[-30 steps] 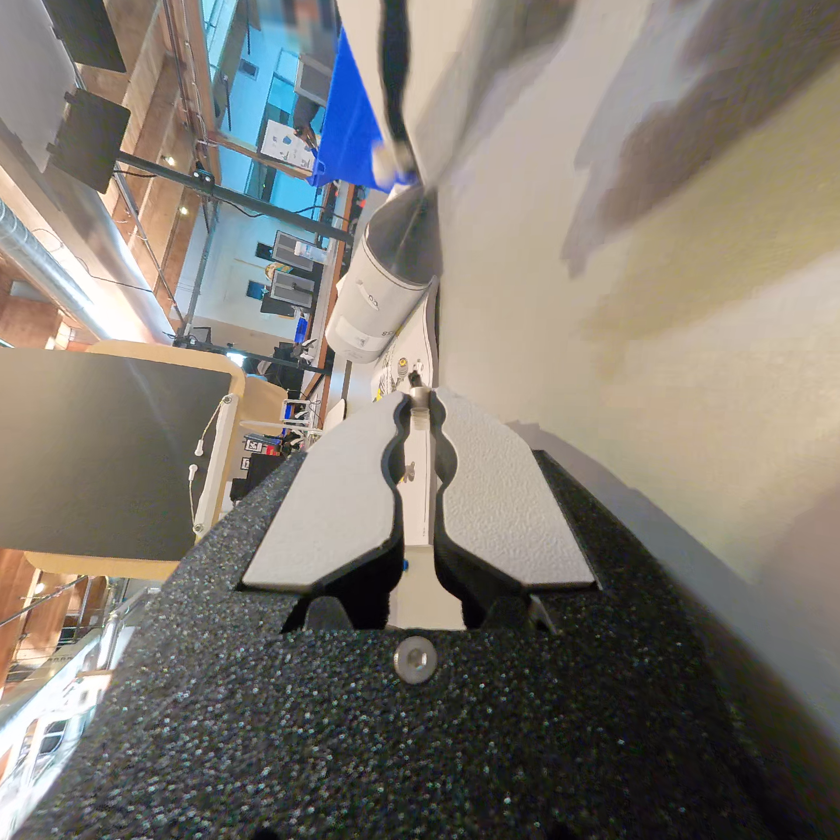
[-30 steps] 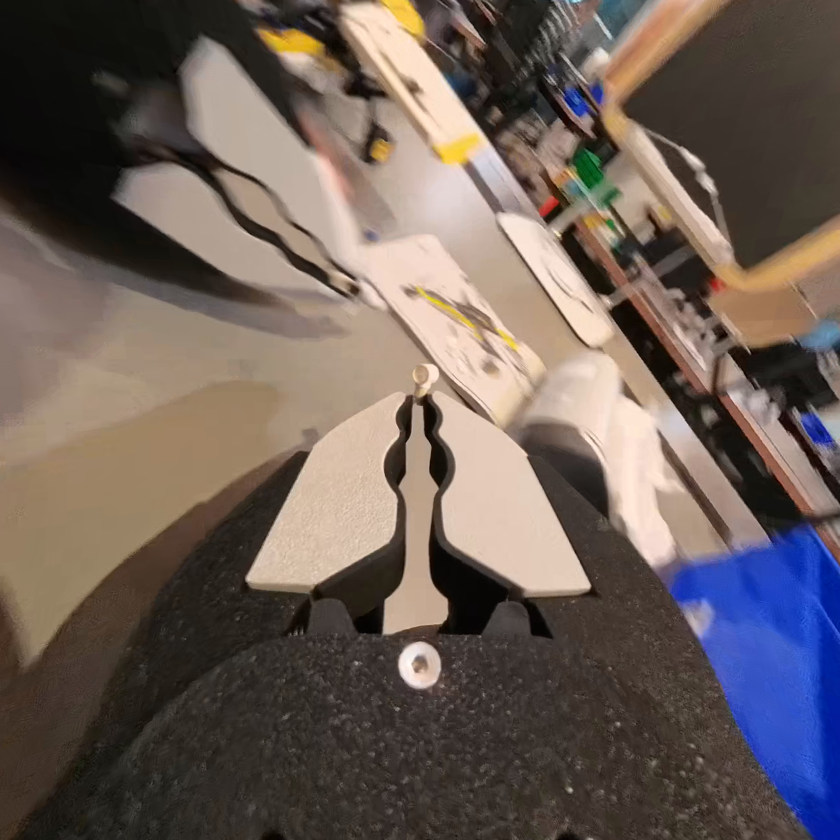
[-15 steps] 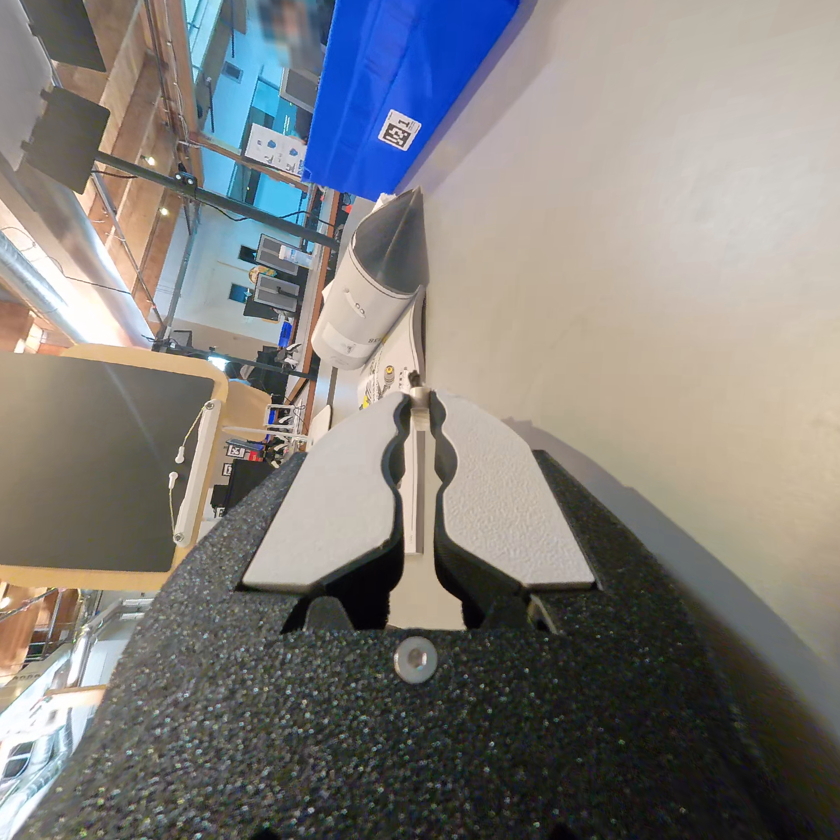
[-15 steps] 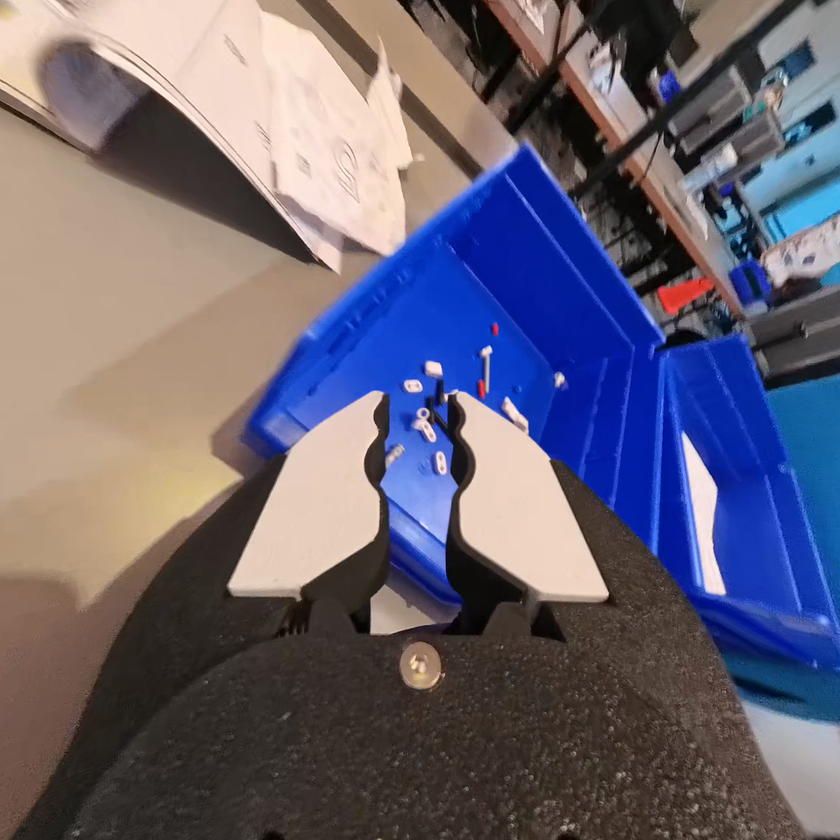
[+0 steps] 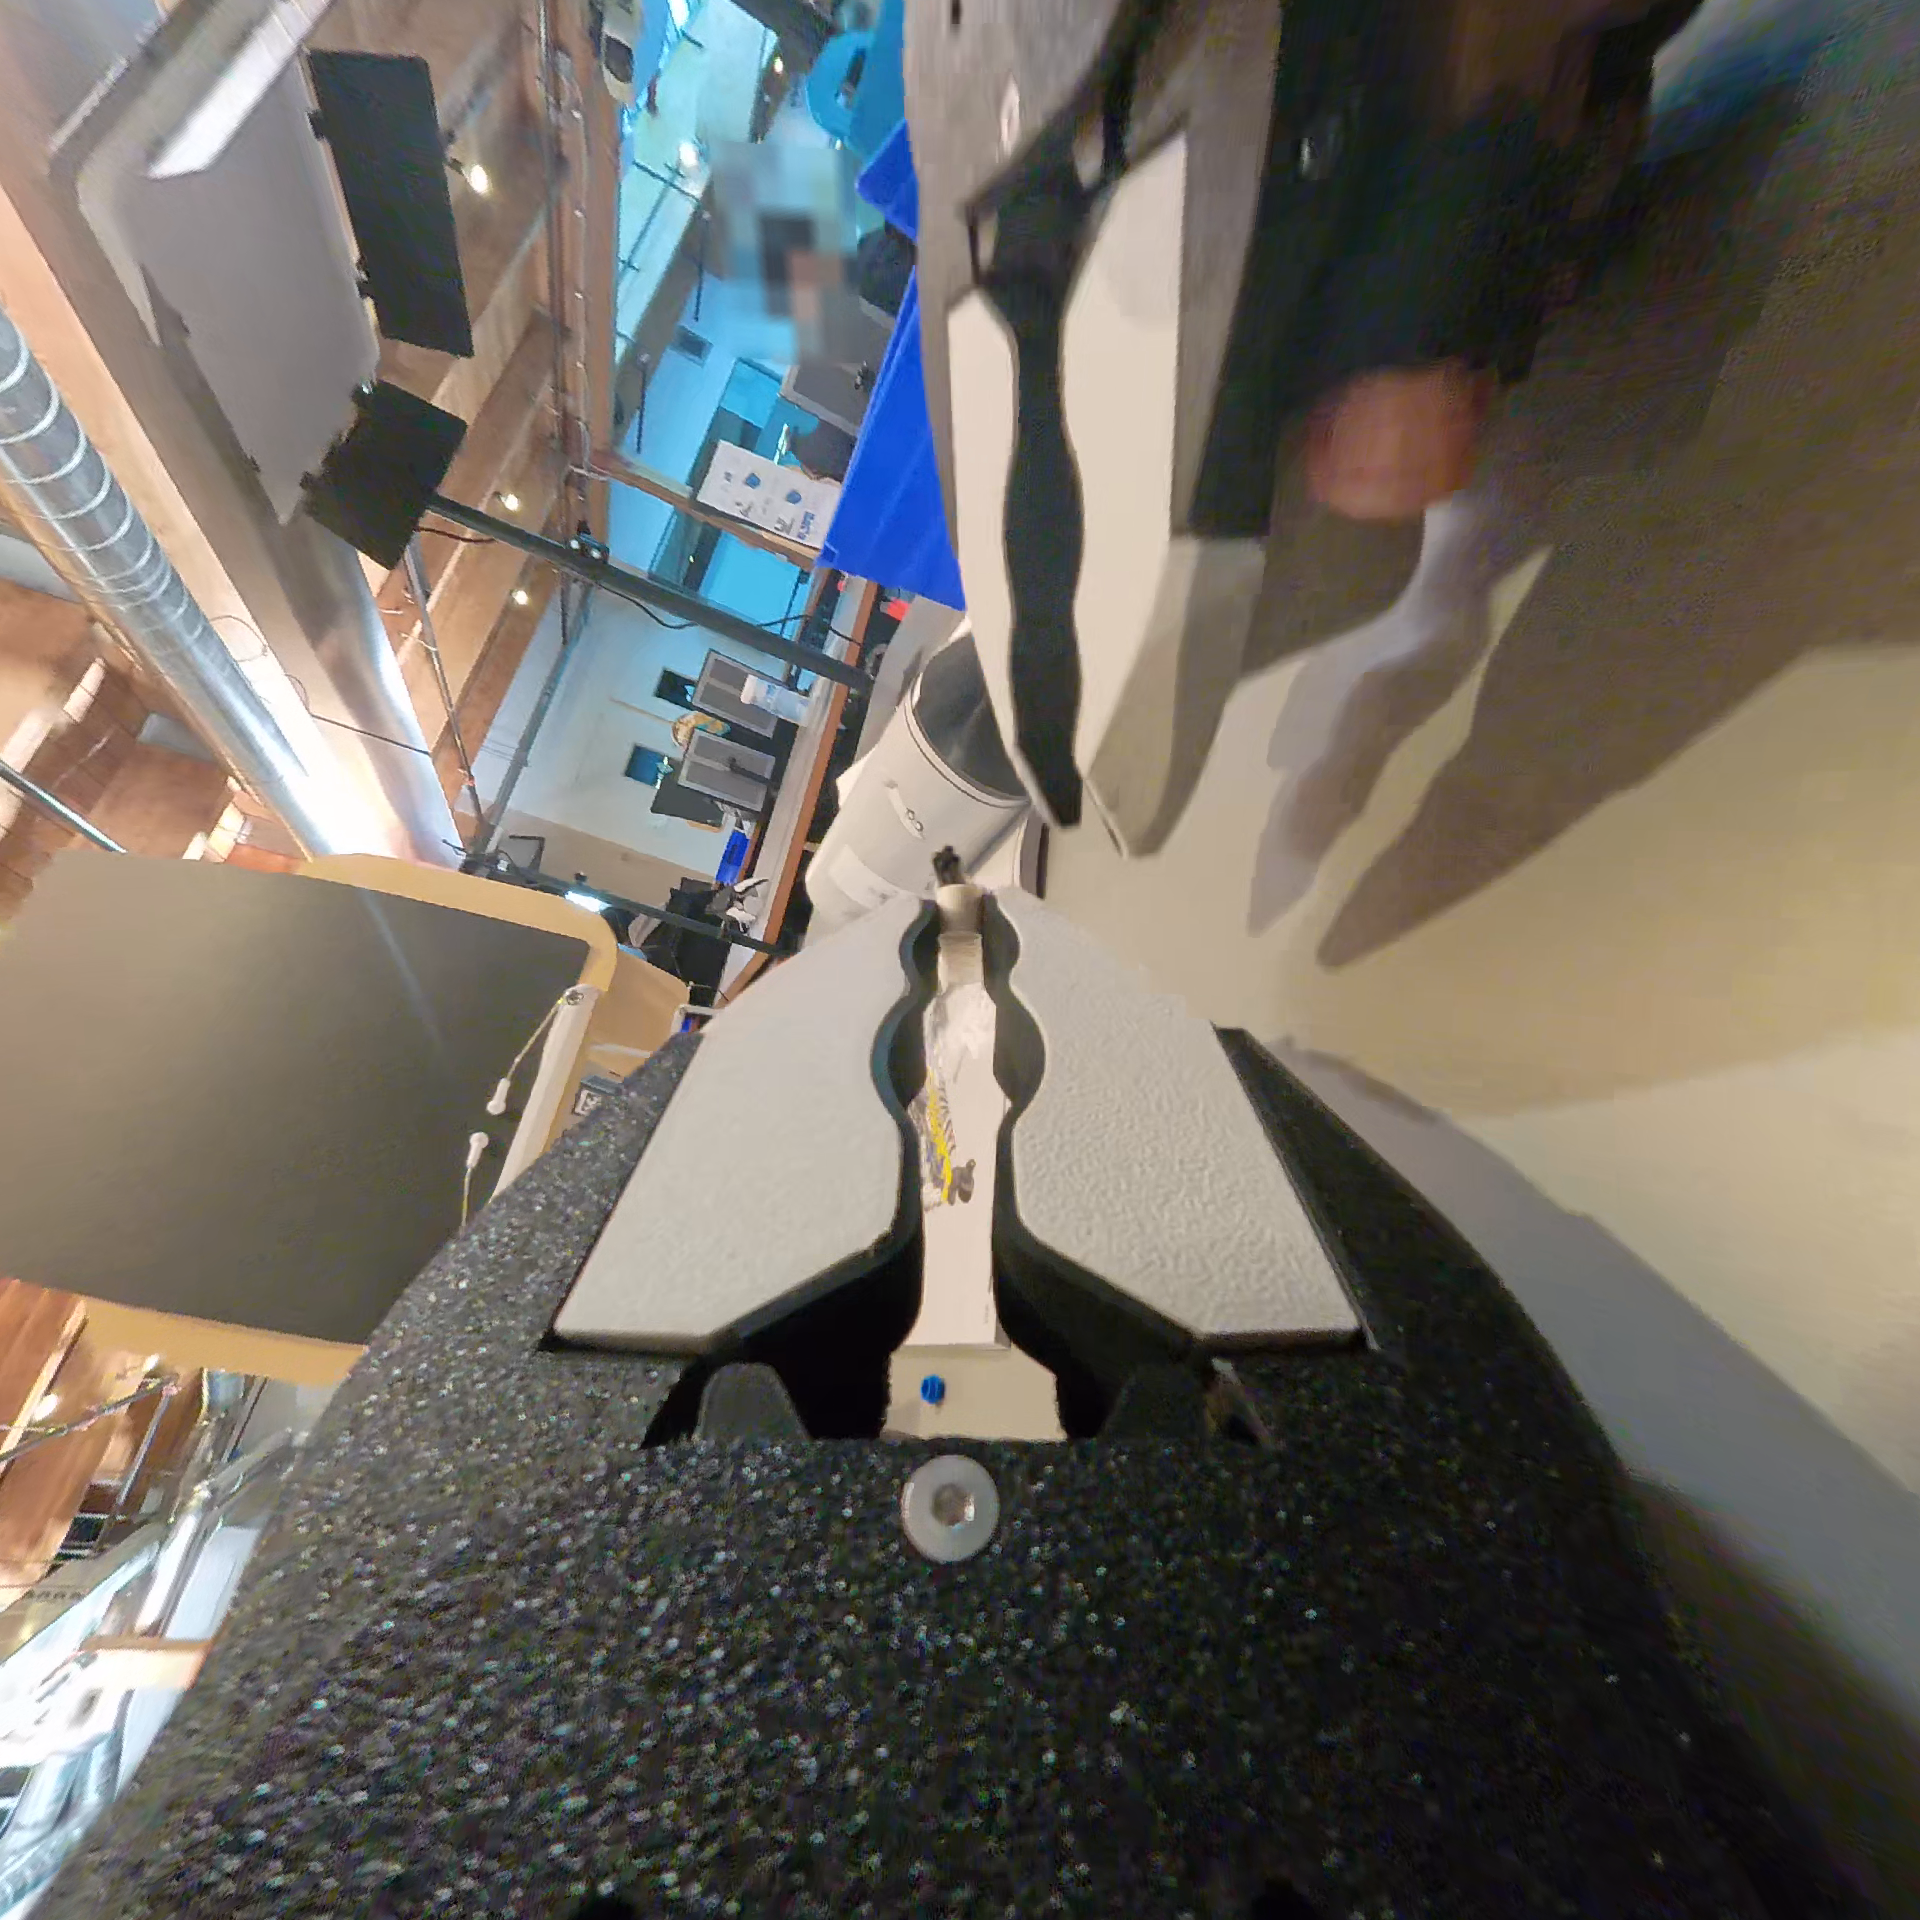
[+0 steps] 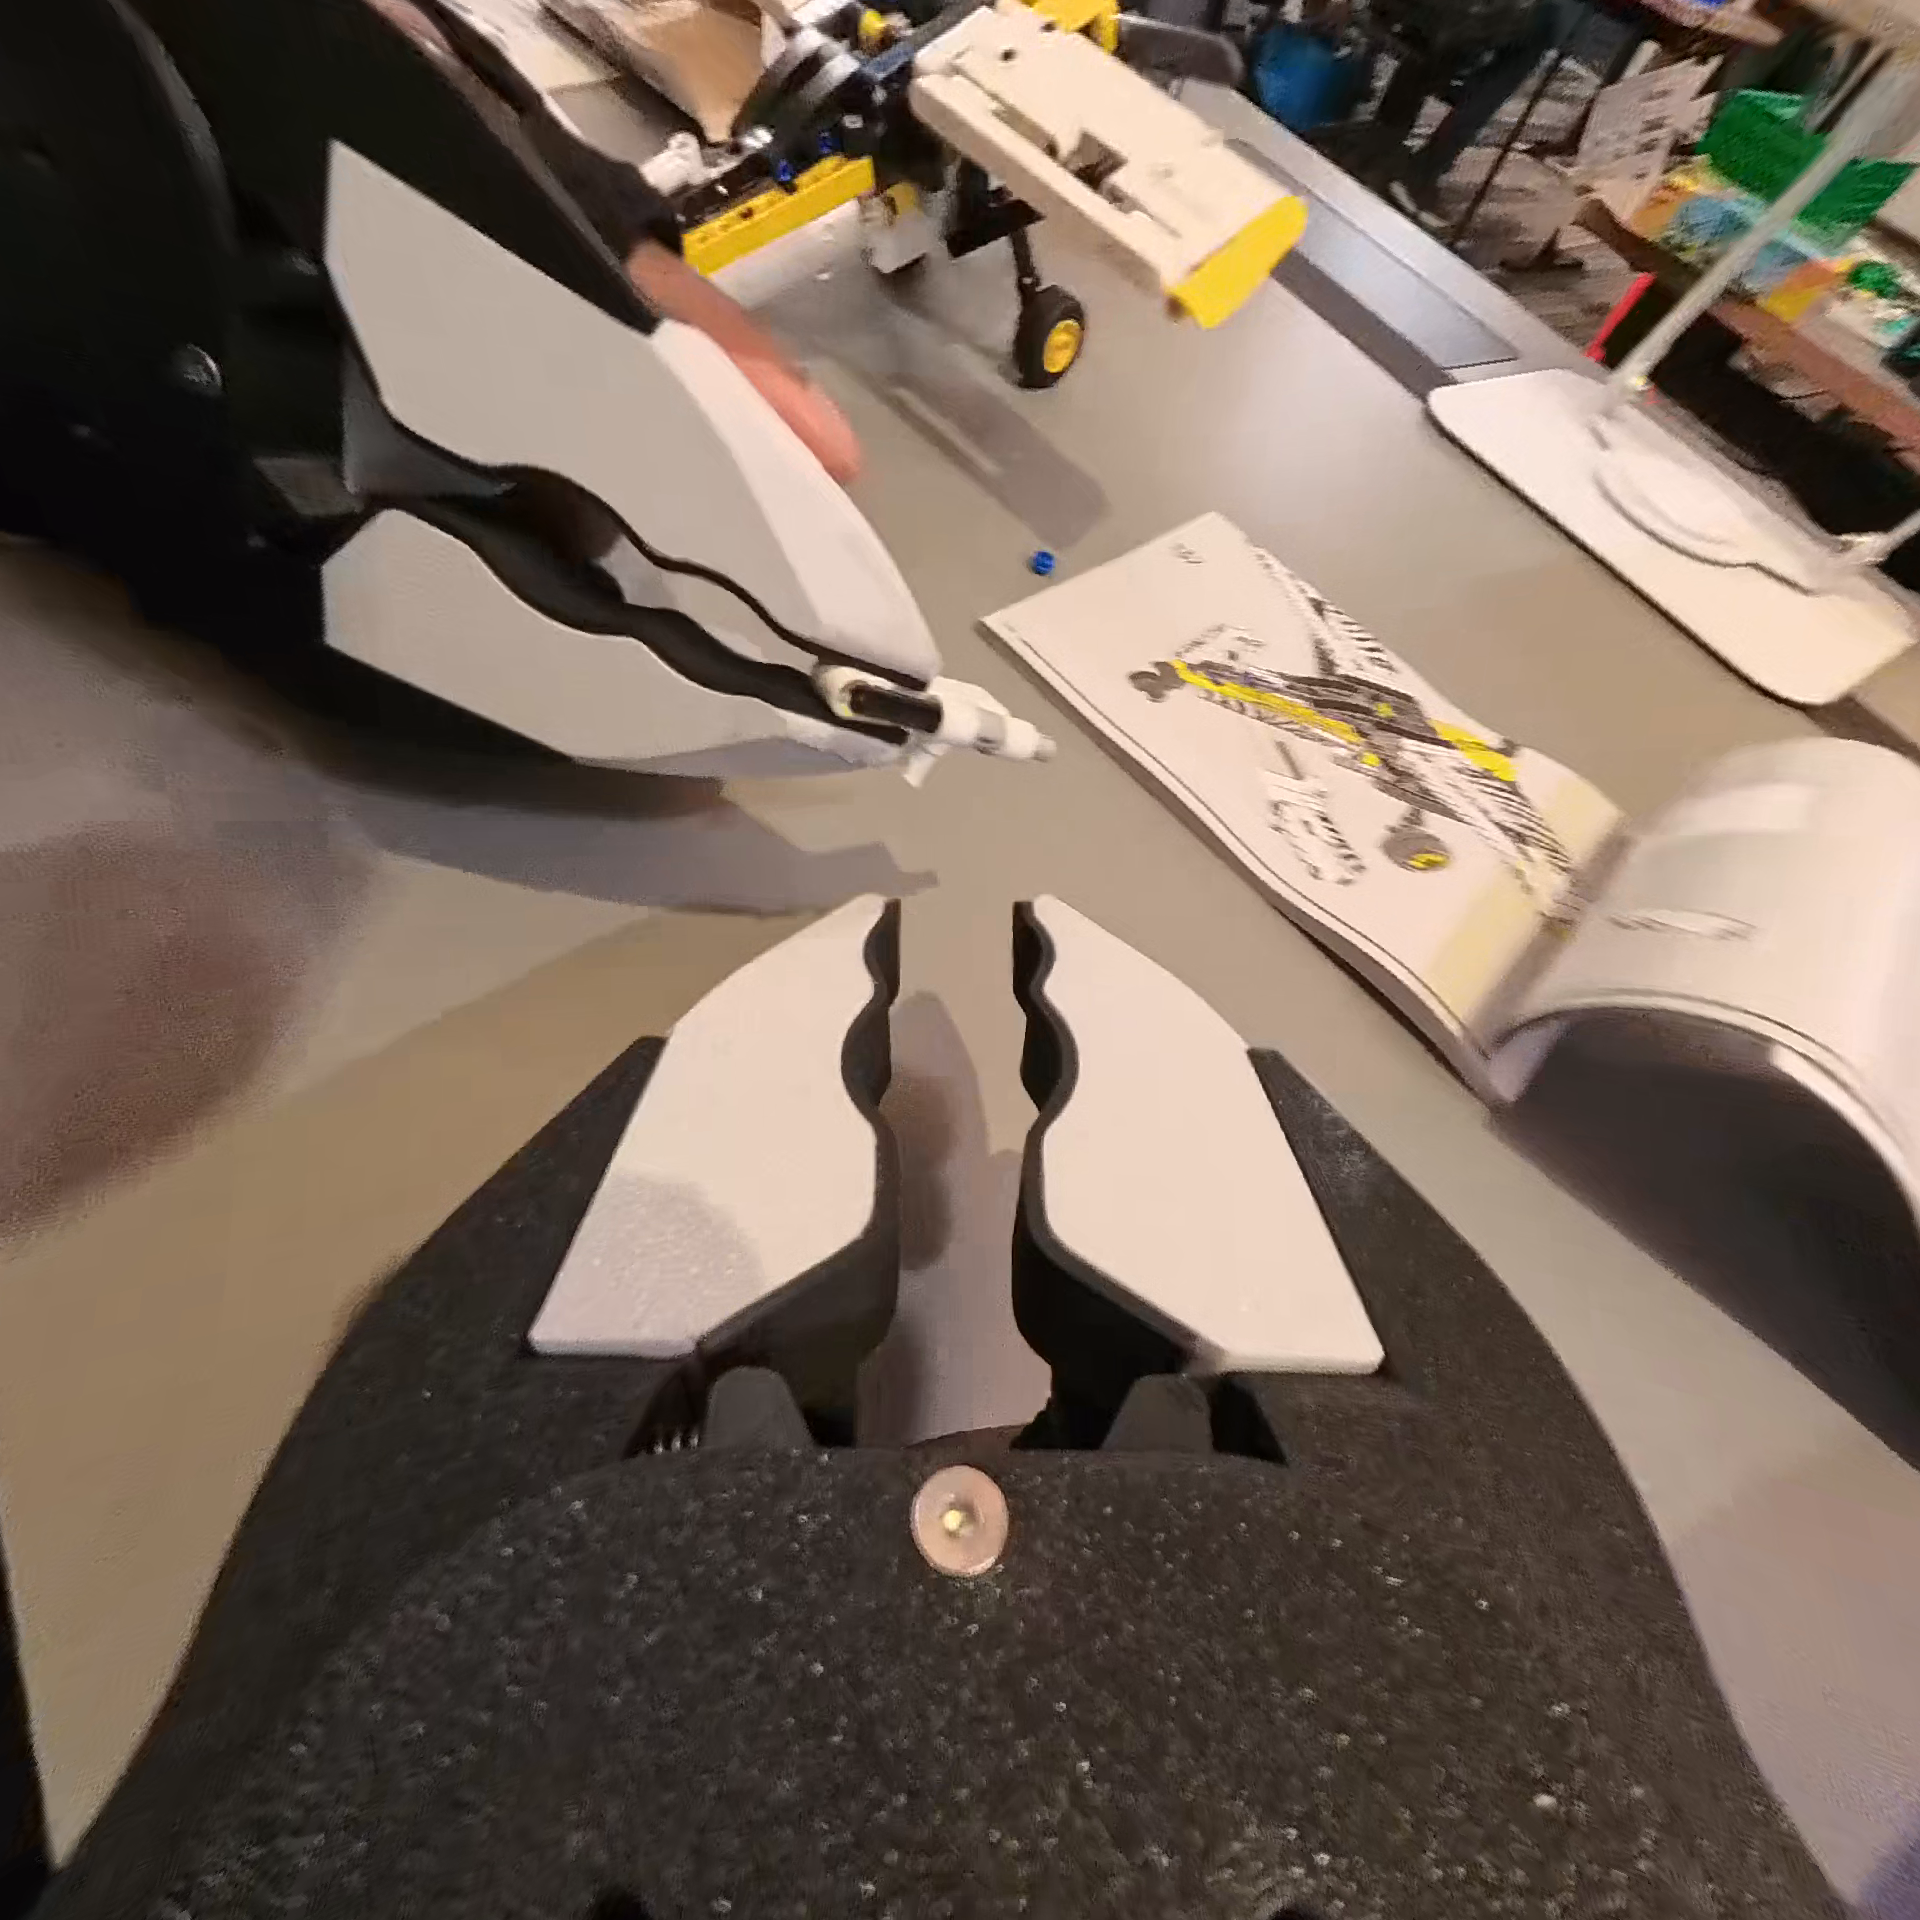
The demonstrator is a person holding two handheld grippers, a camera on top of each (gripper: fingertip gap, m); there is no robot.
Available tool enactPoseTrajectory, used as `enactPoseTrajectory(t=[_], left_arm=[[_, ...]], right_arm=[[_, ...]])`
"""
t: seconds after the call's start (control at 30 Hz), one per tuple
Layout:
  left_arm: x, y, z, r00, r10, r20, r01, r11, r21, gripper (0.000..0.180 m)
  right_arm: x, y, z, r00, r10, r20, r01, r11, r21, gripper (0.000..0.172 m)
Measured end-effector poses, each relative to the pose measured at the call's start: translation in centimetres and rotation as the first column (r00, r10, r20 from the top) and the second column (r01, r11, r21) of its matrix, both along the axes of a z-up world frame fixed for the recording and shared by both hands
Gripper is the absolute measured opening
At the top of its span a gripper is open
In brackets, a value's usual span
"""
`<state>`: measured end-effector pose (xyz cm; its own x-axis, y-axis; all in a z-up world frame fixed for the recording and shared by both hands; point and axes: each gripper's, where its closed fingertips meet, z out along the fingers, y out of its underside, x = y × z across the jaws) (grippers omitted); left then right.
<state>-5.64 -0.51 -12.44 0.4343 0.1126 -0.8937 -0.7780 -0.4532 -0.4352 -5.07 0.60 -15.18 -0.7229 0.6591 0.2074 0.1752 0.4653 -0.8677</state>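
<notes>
1. A small white plastic building-toy piece with a black pin through it (image 6: 935, 722) sticks out from the tip of the left gripper (image 5: 961, 914), whose two fingers are closed onto it from both sides; it is held in the air above the grey tabletop (image 6: 1195, 436).
2. The right gripper (image 6: 954, 914) hangs just below and beside that piece, its jaws parted with only bare tabletop showing between them; it grips nothing.
3. In the left wrist view the right gripper (image 5: 1049, 800) shows blurred close above the held piece, its fingers apart.
4. An open instruction booklet with yellow and black drawings (image 6: 1309, 717) lies flat on the table near both tips, a curled page (image 6: 1766, 935) rising at its right end.
5. A tiny blue stud (image 6: 1042, 561) lies beyond the booklet.
6. Farther back stands a partly built white, yellow and black brick model with a yellow-hubbed wheel (image 6: 1049, 332).
7. A white lamp base (image 6: 1662, 530) rests at the table's far right.
</notes>
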Motion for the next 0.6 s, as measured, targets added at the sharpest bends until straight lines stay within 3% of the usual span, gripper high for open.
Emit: enactPoseTrajectory(t=[0.17, 0.3, 0.6], left_arm=[[0.2, 0.1, 0.1, 1.000, -0.013, 0.011, 0.013, 1.000, 0.011, 0.008], [0.2, 0.0, 0.1, 0.999, -0.026, 0.021, 0.026, 1.000, 0.008, 0.008], [0.8, -0.1, 0.3, 0.990, -0.114, 0.083, 0.112, 0.993, 0.031, 0.008]], right_arm=[[0.0, -2.0, 0.9, 0.998, 0.058, 0.016, -0.057, 0.994, -0.097, 0.020], [-0.3, -2.1, 0.6, 0.998, 0.061, 0.033, -0.058, 0.994, -0.095, 0.018], [0.4, -2.4, 1.2, 0.975, 0.163, 0.150, -0.121, 0.960, -0.254, 0.008]])
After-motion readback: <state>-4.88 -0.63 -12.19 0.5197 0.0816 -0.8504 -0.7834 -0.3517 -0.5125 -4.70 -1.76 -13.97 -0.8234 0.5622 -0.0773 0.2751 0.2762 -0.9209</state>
